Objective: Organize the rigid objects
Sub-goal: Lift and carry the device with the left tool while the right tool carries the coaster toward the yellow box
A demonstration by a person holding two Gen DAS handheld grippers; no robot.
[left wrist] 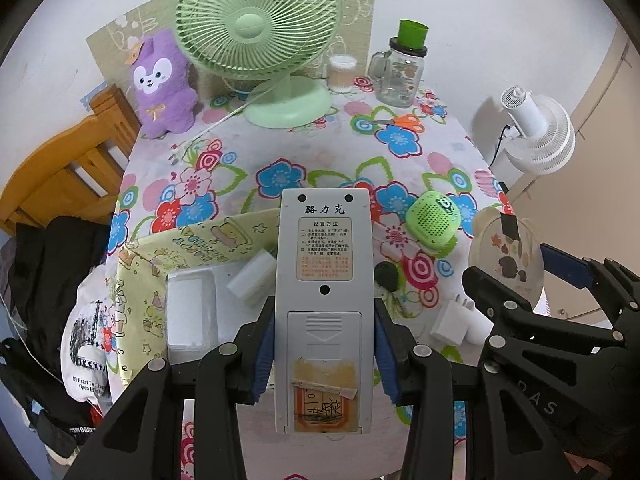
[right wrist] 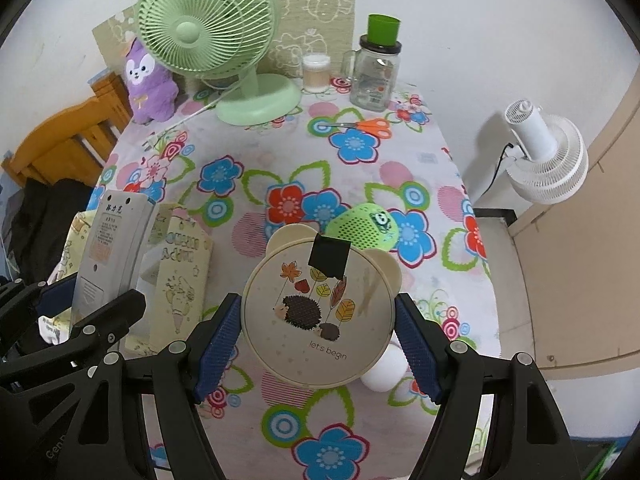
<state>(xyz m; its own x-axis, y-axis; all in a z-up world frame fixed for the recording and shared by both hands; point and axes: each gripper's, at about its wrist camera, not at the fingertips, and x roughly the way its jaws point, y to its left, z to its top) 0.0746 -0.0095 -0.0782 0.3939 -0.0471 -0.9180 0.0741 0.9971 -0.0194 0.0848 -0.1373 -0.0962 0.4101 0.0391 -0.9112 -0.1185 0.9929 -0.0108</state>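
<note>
left gripper clamps grey remote by its long edges, lifted over yellow box | right gripper grips round hedgehog tin at its rim | both look stiff, light, smooth-sided, likely slippery | green speaker beyond on table
</note>
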